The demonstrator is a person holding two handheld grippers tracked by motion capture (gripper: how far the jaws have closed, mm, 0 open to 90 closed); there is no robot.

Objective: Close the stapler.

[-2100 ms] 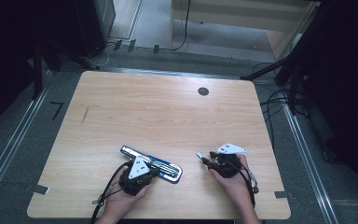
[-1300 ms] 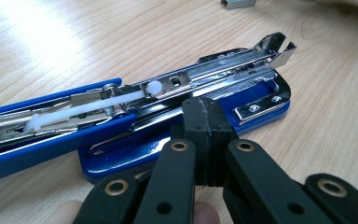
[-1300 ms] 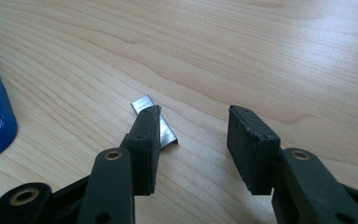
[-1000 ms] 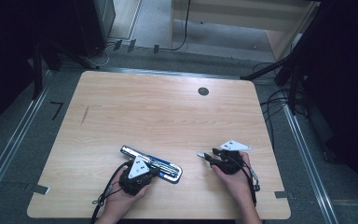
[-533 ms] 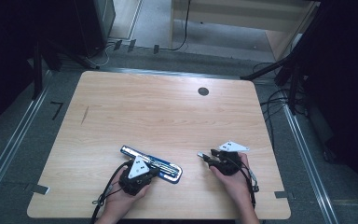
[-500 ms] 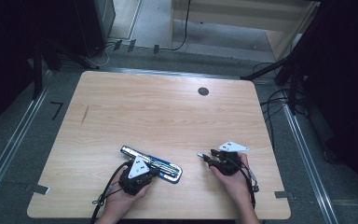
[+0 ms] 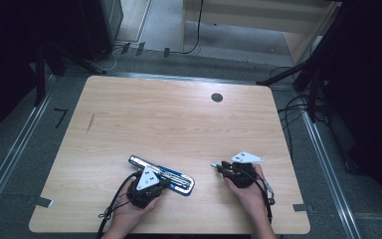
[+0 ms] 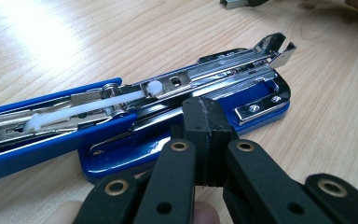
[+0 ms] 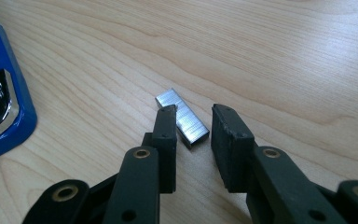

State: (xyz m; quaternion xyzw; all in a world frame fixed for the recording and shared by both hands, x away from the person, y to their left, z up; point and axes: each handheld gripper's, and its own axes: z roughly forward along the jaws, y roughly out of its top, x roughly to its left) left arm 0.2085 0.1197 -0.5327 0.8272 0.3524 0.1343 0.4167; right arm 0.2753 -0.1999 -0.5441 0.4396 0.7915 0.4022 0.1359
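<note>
The strip of staples [image 9: 182, 119] lies flat on the table [image 7: 179, 124], between the open jaws of the right gripper [image 9: 191, 123]. It looks light, stiff and brittle (glued strips snap), so pinch its 2 long sides. The left gripper [image 8: 204, 122], jaws closed, rests against the opened blue stapler [image 8: 135, 121].

The stapler [image 8: 168, 116] runs off the left edge of the left gripper view, its blue base partly hidden behind the closed jaws — in the right gripper view only one blue corner [image 9: 0, 93] shows, the rest cut off.
</note>
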